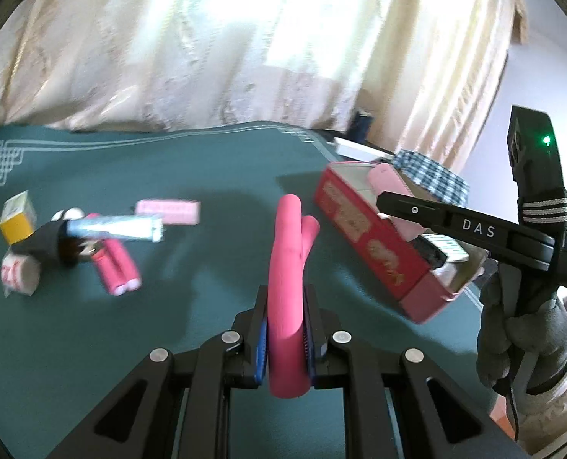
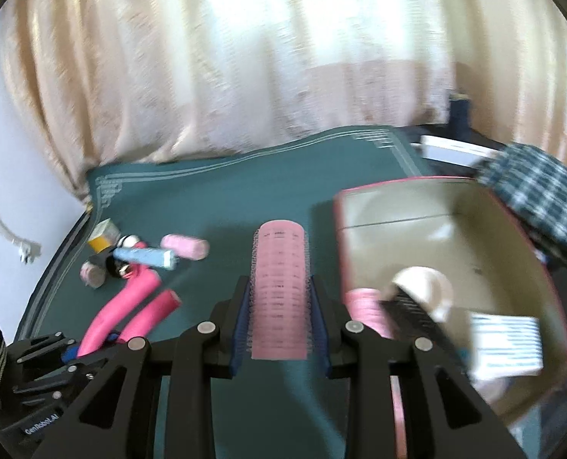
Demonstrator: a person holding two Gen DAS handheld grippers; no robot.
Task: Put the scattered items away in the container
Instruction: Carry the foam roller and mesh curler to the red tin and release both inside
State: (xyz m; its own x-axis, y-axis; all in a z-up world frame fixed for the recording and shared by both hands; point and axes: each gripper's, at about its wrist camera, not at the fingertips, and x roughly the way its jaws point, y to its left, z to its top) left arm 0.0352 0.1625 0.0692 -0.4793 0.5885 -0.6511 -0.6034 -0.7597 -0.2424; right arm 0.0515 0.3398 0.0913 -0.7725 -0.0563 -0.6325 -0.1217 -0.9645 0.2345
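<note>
Gripping a folded pink foam roller, the left gripper hangs above the green mat. Right gripper clamps a pale pink hair roller, just left of the red box. 6 or so items lie scattered far left.
</note>
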